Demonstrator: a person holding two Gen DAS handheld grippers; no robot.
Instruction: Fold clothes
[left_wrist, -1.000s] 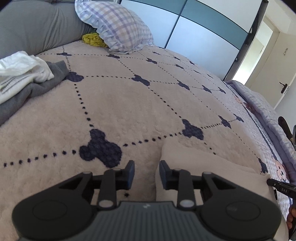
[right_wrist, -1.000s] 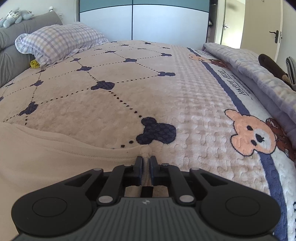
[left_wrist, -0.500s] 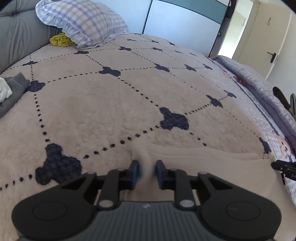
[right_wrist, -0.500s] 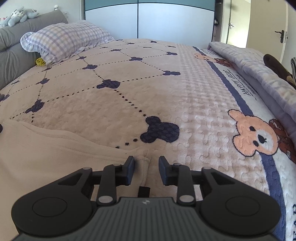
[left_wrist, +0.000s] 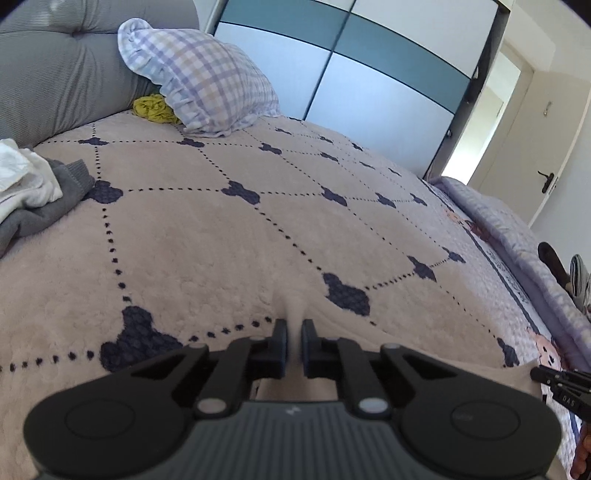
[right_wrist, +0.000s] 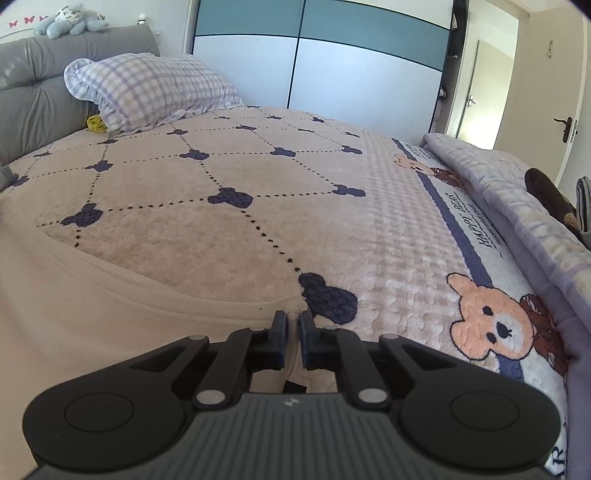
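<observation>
One cream knit garment (right_wrist: 92, 314) lies spread on the pink plush bedspread (right_wrist: 229, 229) at its near edge. Two black grippers clamp it: the left gripper (left_wrist: 293, 341) pinches a pulled-up fold, and the right gripper (right_wrist: 292, 338), having just closed, bites the hemmed corner. At the bedspread's far end rest one checked purple-and-white pillow (left_wrist: 207, 81), one crumpled yellow cloth (left_wrist: 155, 109) and one grey-and-white clothes heap (left_wrist: 33, 192).
</observation>
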